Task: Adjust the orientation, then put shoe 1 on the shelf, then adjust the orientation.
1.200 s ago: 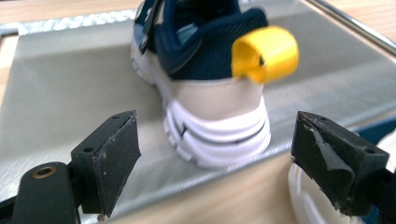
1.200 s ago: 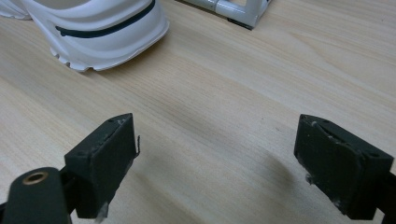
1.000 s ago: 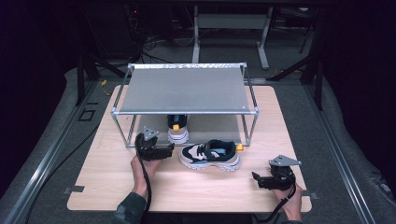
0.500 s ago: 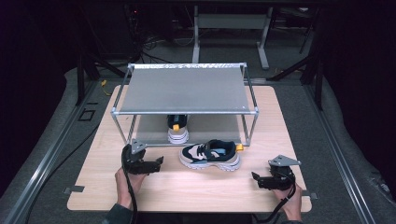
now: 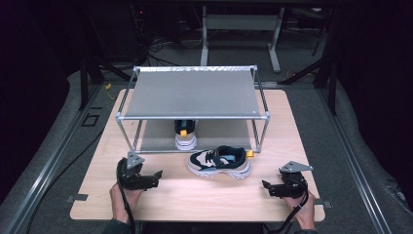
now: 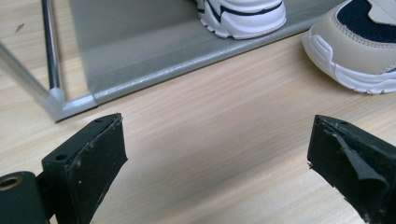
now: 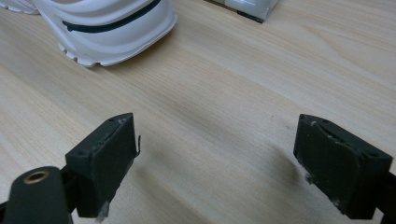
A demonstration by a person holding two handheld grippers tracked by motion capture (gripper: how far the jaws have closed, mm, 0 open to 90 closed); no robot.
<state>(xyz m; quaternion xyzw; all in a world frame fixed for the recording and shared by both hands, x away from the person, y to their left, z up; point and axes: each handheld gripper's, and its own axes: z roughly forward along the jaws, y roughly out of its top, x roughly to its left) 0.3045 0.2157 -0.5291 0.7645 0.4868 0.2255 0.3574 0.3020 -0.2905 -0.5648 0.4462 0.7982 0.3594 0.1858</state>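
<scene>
A beige, navy and white sneaker (image 5: 219,162) lies on its sole on the wooden table, toe to the left, just in front of the rack. A second sneaker (image 5: 185,134) stands on the rack's lower shelf (image 5: 229,130), heel toward me. My left gripper (image 5: 157,176) rests near the table's front left and points right at the sneaker's toe (image 6: 359,51). Its jaws have just been opening and stand open with bare wood between them (image 6: 215,158). My right gripper (image 5: 265,186) lies at the front right, open and empty (image 7: 215,158), aimed left past the sneaker's white heel (image 7: 107,28).
A metal-framed rack (image 5: 192,92) with a grey top shelf takes up the back half of the table. Its front left foot (image 6: 58,100) and a front right foot (image 7: 250,7) stand close to the grippers. The table's front edge (image 5: 195,218) is just behind both hands.
My left gripper has drawn back from the sneaker's toe, leftward and toward the table's front edge. The right gripper and both sneakers have stayed put.
</scene>
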